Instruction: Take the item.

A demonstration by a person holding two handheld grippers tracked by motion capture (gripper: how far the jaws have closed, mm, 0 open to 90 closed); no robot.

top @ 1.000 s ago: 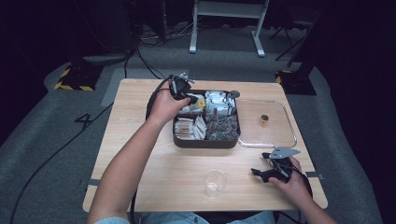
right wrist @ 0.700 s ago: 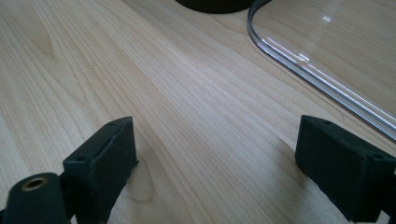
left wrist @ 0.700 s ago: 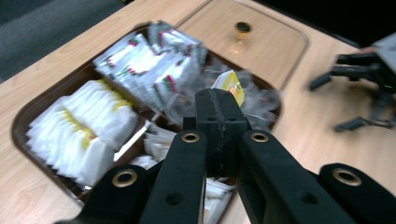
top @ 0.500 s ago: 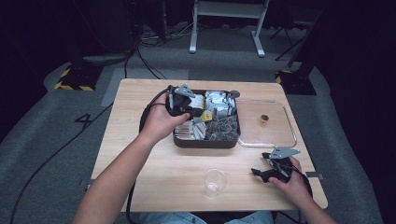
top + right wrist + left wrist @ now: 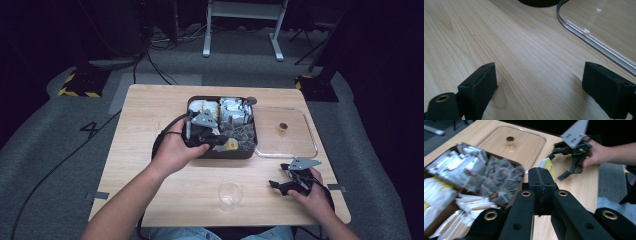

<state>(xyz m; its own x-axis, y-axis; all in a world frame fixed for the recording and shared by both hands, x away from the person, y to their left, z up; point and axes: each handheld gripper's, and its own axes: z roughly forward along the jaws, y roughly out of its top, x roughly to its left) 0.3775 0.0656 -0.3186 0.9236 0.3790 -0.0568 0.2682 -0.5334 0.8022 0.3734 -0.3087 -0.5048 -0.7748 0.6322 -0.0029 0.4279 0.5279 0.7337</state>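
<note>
Clear plastic cup: stands upright near the table's front edge, between the two forearms and apart from both grippers; probably set there to receive something from the box.
Right gripper: rests low on the wooden table at the person's right; its own view shows the jaws wide apart and holding nothing, apparently parked out of the way.
Left gripper: held over the near edge of the box, jaws pressed together on a small yellow-tagged packet, likely a tea bag, which hangs just past the box's front rim on the cup's side.
Dark box: mid-table, compartments of white sachets, silver packets and dark mesh bags, open so the contents can be reached.
Transparent lid: lies flat just right of the box, small knob up, seemingly set aside to keep the box open.
Beyond the table: grey floor, cables and a white stand.
</note>
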